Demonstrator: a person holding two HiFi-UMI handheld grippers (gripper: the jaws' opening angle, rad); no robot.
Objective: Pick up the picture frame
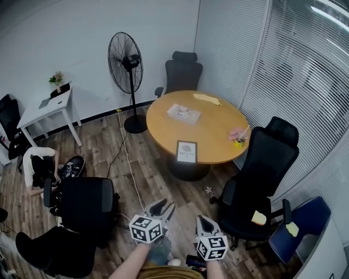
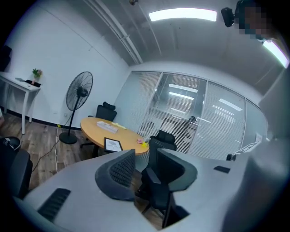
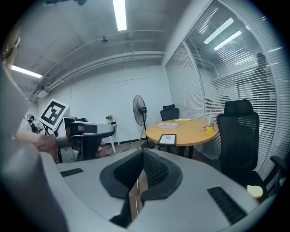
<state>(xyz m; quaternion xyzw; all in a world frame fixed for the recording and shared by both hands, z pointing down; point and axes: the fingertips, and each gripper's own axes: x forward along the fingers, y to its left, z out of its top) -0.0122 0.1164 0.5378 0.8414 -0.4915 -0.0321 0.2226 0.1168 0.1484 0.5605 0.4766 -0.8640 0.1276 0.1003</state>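
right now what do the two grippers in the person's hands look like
The left gripper and right gripper both have pale grey bodies ending in dark, rib-textured jaws. Each carries a white marker cube printed with black square patterns. No cables show, and no sleeves cover the forearms.

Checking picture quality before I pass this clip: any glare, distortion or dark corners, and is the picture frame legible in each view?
Head view: even light, strong fisheye bending, picture frame small but distinct on the round table. Left gripper view: ceiling panel blown out, vignetted corners, picture frame tiny. Right gripper view: ceiling strip glares, reflections streak the glass wall, picture frame clear.
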